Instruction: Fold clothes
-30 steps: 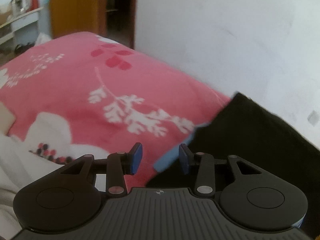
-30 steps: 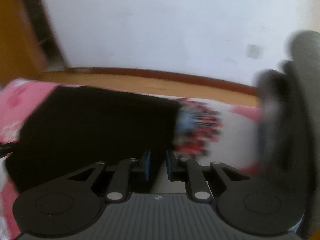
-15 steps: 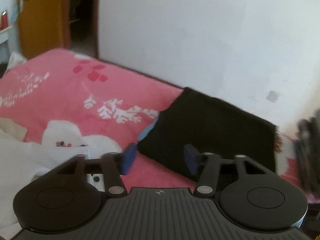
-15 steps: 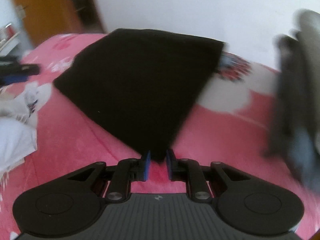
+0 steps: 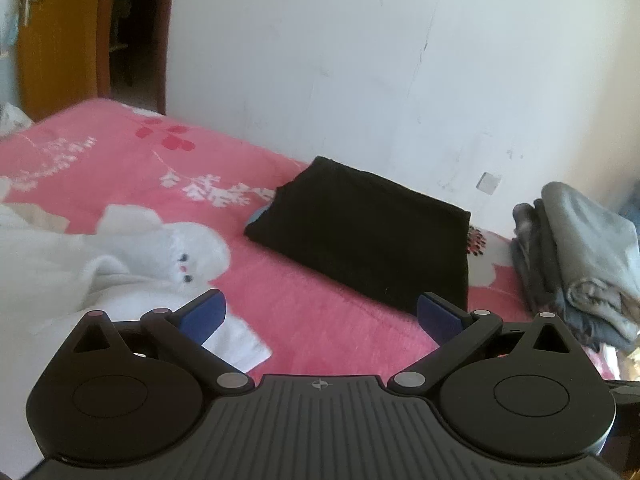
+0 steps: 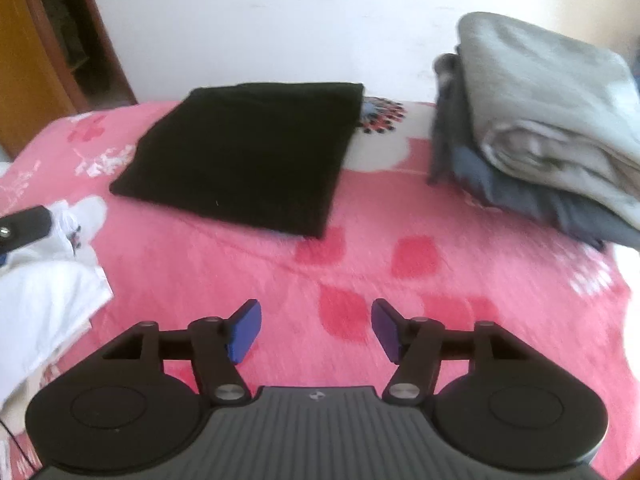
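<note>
black garment (image 6: 244, 152) lies folded flat near bed (image 6: 440, 280) far edge, beside grey stack (image 6: 540, 132) | left gripper (image 5: 320, 312) spread wide, empty | right gripper (image 6: 316, 330) spread, empty | white garment (image 5: 80, 264) crumpled at left edge: judged next to be grasped

Left tool (image 5: 320, 314) spread wide, empty, over pink bedspread (image 5: 328, 320); folded black garment (image 5: 368, 236) ahead.

A black fabric garment (image 6: 244, 152), folded into a flat rectangle, lies on the pink floral bed blanket (image 6: 400, 280); to its right, well apart, stands a stack of folded grey clothes (image 6: 536, 128); to its left lies a crumpled, unfolded white garment (image 5: 100, 272).
</note>
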Available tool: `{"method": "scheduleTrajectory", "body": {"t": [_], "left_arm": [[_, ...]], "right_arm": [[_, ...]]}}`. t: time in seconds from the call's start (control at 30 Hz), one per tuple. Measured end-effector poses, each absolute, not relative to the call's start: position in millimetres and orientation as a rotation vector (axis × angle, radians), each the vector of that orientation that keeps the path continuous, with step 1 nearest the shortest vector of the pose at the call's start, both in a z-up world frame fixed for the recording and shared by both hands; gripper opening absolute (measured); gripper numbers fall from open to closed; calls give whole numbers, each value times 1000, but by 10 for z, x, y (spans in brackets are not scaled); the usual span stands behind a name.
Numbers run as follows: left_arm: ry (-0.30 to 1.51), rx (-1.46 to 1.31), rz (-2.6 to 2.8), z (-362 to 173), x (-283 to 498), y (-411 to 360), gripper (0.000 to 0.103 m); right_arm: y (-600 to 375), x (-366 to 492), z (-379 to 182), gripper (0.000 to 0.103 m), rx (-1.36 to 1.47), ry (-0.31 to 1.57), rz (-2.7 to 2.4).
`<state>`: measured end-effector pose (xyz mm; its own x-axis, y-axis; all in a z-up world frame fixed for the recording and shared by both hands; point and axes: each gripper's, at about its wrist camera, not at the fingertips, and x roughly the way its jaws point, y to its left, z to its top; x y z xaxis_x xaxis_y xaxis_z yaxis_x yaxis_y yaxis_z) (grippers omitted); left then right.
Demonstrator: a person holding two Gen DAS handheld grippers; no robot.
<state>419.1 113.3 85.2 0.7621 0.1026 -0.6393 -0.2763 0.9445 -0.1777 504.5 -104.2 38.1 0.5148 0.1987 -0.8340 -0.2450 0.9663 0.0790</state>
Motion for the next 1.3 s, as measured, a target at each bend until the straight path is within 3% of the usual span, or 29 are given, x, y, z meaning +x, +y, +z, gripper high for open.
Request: {"method": "scheduleTrajectory", "body": {"t": [0.47,1.3], "left_arm": [[720,-190,267,1437,3387,740,103],[685,-65,312,1814,2941,0,103]], "right_arm": [[-1124,3991,1249,97,-115,852,220],[-1692,3422,1692,102,-104,748,157]]}}
